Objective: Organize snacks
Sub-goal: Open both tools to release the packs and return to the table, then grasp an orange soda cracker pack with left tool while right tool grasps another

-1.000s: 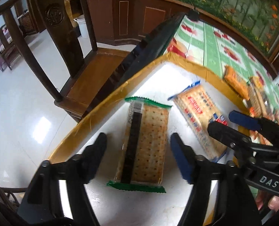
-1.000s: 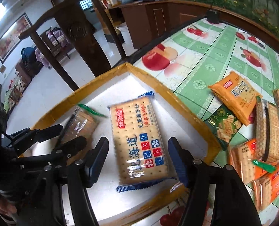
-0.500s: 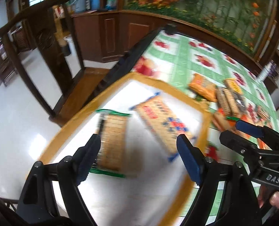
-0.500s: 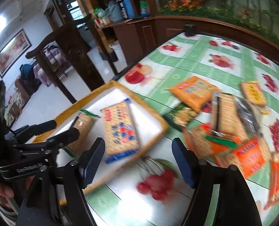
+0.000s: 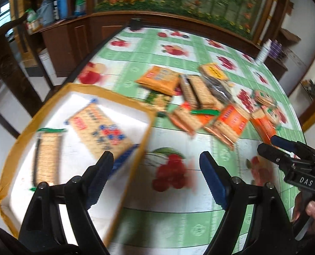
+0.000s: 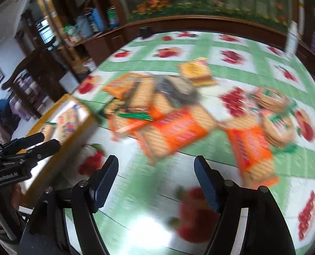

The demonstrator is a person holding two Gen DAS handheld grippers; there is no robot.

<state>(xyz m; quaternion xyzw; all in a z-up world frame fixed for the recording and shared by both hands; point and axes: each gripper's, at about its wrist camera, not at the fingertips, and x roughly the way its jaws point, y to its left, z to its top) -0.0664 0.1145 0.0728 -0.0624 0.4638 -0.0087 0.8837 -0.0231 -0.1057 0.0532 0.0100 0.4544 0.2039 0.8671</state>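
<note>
So the snacks are split in two spots: a blue-trimmed cracker pack point(image 5: 102, 130) and a green-trimmed cracker pack point(image 5: 48, 157) lie flat inside the yellow-rimmed tray point(image 5: 134, 155) at the lower left of the left wrist frame, slightly apart from each other, while the rest sit in a messy overlapping pile point(image 5: 202, 106) on the fruit-print tablecloth point(image 5: 178, 216) around the centre and right. In the right wrist view that pile point(image 6: 178, 125) fills the middle, pretty blurry, with an orange pack point(image 6: 251, 148) off to the right, nearest the fingers. The left gripper point(image 5: 155, 170) is spread wide with nothing in it, hanging over the tray's right rim and a bare cherry print. The right gripper point(image 6: 155, 170) is spread and empty too, above bare cloth just short of the pile. A dark wooden chair point(image 5: 6, 68) stands at the left edge.
</note>
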